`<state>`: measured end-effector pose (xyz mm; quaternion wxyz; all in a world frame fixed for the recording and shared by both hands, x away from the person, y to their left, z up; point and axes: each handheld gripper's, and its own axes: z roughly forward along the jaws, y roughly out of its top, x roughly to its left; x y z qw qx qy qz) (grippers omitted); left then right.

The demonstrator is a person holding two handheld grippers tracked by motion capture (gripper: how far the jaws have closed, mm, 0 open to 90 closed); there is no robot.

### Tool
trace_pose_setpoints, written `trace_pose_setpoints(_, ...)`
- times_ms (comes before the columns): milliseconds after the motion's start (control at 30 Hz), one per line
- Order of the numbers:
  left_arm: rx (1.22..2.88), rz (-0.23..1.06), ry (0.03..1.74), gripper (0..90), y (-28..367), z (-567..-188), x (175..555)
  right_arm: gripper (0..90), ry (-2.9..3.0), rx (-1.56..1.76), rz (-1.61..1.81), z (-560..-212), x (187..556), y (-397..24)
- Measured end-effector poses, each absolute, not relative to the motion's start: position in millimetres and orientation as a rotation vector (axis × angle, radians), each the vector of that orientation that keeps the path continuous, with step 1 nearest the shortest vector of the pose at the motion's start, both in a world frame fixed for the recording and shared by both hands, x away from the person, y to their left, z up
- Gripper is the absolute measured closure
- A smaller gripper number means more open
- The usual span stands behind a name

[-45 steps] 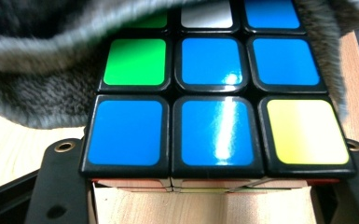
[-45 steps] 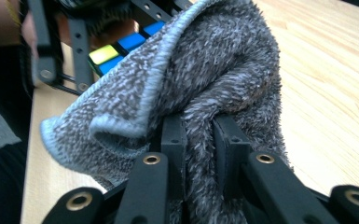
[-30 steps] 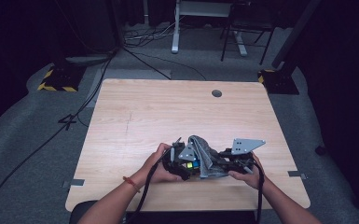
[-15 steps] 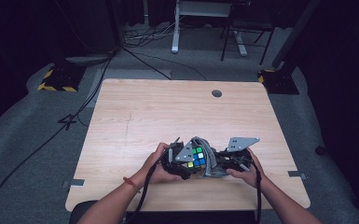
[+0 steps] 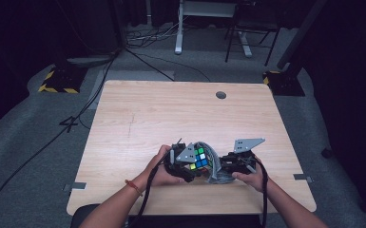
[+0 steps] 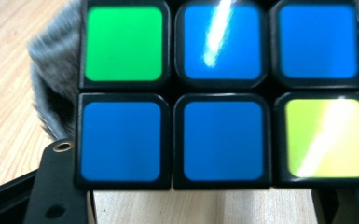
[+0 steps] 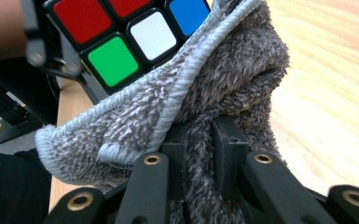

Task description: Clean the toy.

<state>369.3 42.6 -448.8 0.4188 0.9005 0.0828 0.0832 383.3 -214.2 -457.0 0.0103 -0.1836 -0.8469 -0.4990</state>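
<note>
Puzzle cube [image 5: 199, 158], held by left gripper [image 5: 184, 163] above wooden table [image 5: 138, 118]. Grey cloth [image 7: 224, 93], pinched between right gripper [image 7: 198, 140] jaws, touching cube.

Left tongs [image 5: 190, 166] and right tongs [image 5: 221, 166] close together at the near edge, both clamped.

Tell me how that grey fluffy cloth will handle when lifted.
The grey fluffy cloth probably hangs floppy: it folds and drapes against the colourful puzzle cube. Its thick pile bunched between the right gripper suggests light, compressible, unlikely to slip.
</note>
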Motion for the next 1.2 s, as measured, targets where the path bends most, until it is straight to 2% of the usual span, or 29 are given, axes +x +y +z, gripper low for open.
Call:
trace_pose_setpoints(267,2.227,0.165,0.25,33.2,41.8,-450.8,371.0,77.6,-2.616,-0.592,-1.562,-459.5,386.8,-216.9)
trace_pose_setpoints(800,2.206,0.179,0.286,28.2,40.2,-457.9,369.5,77.7,-2.539,-0.622,-1.502,-472.7,396.8,-218.8)
trace_pose_setpoints(867,2.21,0.165,0.271,31.8,40.1,-457.7,368.6,77.8,-2.539,-0.61,-1.494,-473.3,396.4,-217.7)
trace_pose_setpoints(1200,2.303,0.143,0.216,33.4,29.8,-464.3,365.6,79.2,-2.589,-0.58,-1.488,-468.0,390.0,-213.8)
